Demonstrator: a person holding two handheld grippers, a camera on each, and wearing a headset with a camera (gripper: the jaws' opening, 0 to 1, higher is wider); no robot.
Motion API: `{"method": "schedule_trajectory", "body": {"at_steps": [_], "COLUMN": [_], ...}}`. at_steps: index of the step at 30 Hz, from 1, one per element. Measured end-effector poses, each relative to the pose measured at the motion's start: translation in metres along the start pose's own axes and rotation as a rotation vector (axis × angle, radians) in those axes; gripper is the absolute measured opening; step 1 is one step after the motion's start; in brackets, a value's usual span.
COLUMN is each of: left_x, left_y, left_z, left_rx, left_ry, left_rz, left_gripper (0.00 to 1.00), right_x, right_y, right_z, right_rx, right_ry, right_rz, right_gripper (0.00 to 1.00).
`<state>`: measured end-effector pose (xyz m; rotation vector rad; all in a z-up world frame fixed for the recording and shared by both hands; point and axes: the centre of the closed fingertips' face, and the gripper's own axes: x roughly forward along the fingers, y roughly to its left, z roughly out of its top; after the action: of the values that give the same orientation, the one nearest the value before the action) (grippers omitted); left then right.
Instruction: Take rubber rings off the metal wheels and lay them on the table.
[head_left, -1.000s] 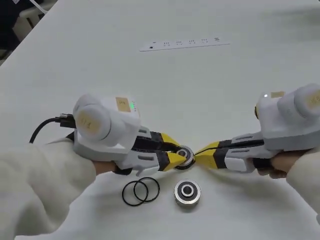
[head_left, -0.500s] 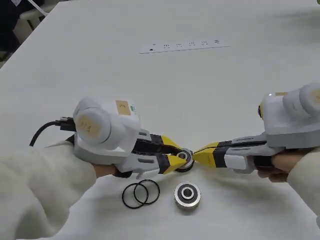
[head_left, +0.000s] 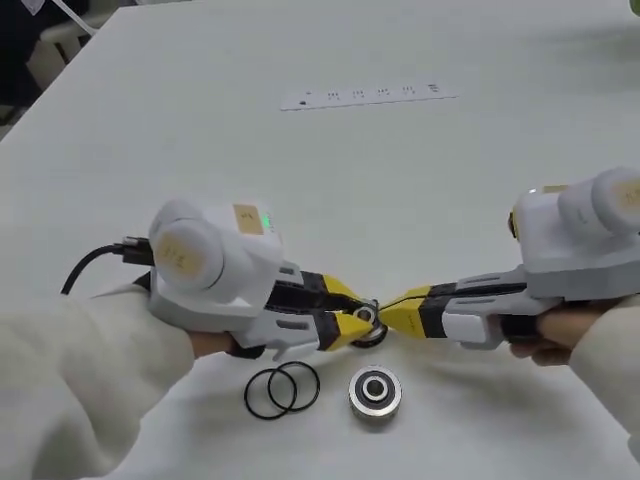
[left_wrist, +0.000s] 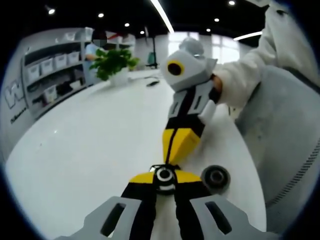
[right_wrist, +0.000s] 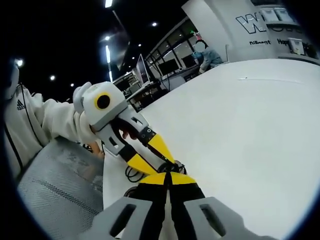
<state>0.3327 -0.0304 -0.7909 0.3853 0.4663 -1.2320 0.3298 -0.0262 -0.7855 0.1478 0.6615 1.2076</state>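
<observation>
Near the person's side of the table (head_left: 450, 150), L gripper (head_left: 356, 318) jaws pinch a metal wheel (left_wrist: 164, 174). R gripper (head_left: 393, 312) jaws pressed together, tips at that wheel's rim; can't tell if rubber is nipped. Second wheel (head_left: 375, 389) & two loose rings (head_left: 282, 387) lie just beside, on table.

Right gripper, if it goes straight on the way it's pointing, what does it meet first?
The wheel clamped in the left gripper, right at the right gripper's tips; they look to be touching it.
</observation>
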Motion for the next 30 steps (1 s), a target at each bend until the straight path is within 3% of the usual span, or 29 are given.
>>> {"method": "schedule_trajectory", "body": {"at_steps": [4,6,9,15,30], "left_x": [0.0001,0.0002,0.0002,0.0003,-0.0038], "left_y": [0.0000,0.0001,0.0001,0.0008,-0.0054], "left_z": [0.0000,0.0000,0.0001,0.0009,0.0013], "left_rx": [0.002,0.000,0.000,-0.041,0.003], "left_ry": [0.003,0.004,0.006,0.014,0.047], "left_rz": [0.003,0.003,0.003,0.006,-0.008], "left_gripper": [0.13,0.13,0.13,0.14,0.19], "right_x": [0.0021,0.0027,0.0017,0.0003,-0.0017], "right_y": [0.0076,0.0021,0.0032,0.0007,-0.0017], "right_z": [0.0039,-0.0020,-0.0008,-0.0007,-0.0004], "right_rx": [-0.001,-0.058,-0.016,-0.018,-0.010], "right_ry": [-0.011,0.031,0.010,0.012,0.017], "right_rz": [0.030,-0.004,0.012,-0.001,-0.015], "right_gripper": [0.00,0.00,0.00,0.00,0.00]}}
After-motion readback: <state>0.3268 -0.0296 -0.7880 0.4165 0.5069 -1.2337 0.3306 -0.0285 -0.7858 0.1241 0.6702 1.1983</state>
